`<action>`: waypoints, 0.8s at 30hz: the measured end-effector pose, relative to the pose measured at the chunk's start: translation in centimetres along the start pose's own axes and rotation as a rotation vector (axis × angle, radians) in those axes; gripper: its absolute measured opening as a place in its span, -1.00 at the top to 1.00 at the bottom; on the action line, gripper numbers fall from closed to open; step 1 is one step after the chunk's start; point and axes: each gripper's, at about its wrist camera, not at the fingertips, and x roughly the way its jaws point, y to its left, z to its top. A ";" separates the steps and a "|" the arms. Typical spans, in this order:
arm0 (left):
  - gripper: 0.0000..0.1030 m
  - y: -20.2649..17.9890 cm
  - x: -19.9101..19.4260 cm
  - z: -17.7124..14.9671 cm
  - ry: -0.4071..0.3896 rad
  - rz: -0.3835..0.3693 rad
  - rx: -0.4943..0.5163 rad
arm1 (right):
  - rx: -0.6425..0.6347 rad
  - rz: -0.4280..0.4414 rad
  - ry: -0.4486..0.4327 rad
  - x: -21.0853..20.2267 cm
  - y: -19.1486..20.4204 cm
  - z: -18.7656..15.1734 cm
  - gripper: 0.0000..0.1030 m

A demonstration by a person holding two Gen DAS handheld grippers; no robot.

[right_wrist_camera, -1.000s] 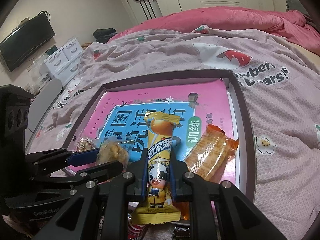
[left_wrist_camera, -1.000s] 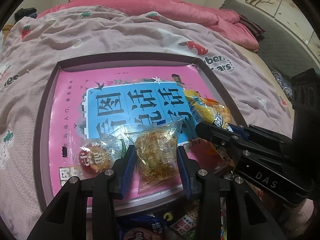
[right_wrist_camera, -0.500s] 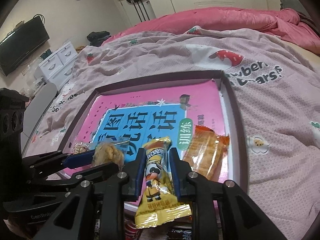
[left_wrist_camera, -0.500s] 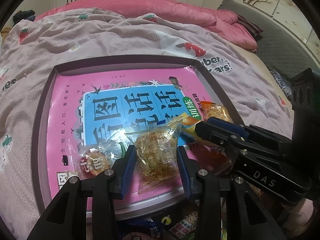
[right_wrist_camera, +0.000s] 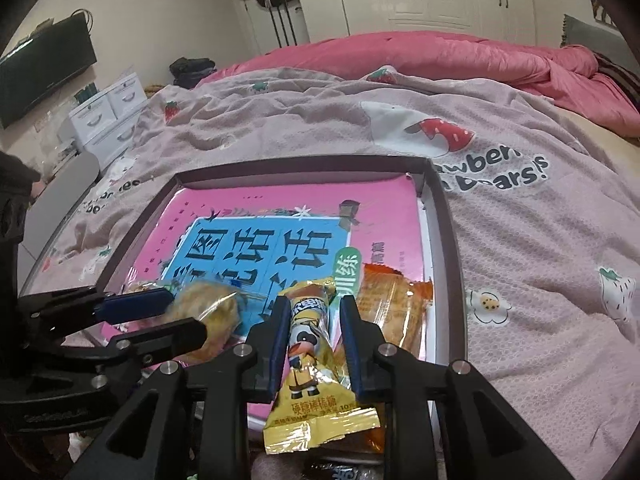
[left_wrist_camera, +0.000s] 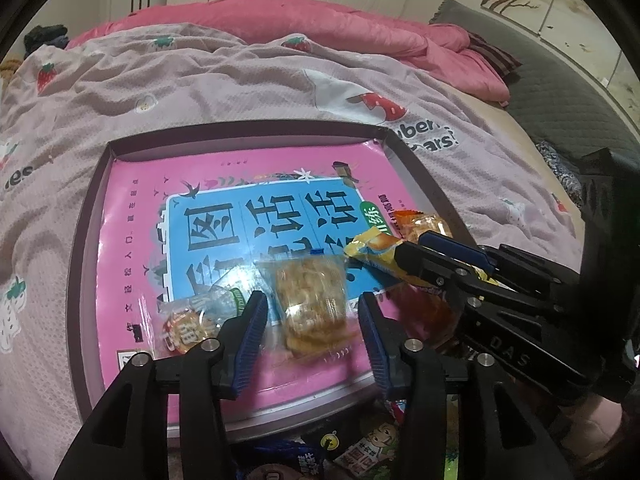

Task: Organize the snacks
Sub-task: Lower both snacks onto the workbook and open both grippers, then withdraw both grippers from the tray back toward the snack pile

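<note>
- Left wrist view: your left gripper (left_wrist_camera: 312,320) has just been opening; its jaws stand a little apart with the clear cracker pack (left_wrist_camera: 310,300) between them, and gaps show on both sides, so the pads no longer press it.
- The pack lies on the pink book (left_wrist_camera: 132,216) inside the tray (left_wrist_camera: 86,220). A round red snack (left_wrist_camera: 186,326) sits just left of your left finger. Your right gripper (left_wrist_camera: 430,250) reaches in from the right, close to the pack.
- The far half of the book is bare. More packets (left_wrist_camera: 360,452) lie below the tray's near rim.
- Right wrist view: your right gripper (right_wrist_camera: 314,320) has also been opening. The yellow stick (right_wrist_camera: 312,344) stands between the jaws, the left pad touching or almost touching it, a gap at the right one.
- An orange packet (right_wrist_camera: 394,304) lies just right of it, against the tray's right wall (right_wrist_camera: 450,248). Your left gripper (right_wrist_camera: 188,316) crowds the left side.
</note>
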 end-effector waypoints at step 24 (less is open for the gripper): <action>-0.29 0.4 -3.4 0.8 -0.060 -0.013 -0.019 | 0.089 0.028 -0.069 -3.4 -2.4 1.0 0.14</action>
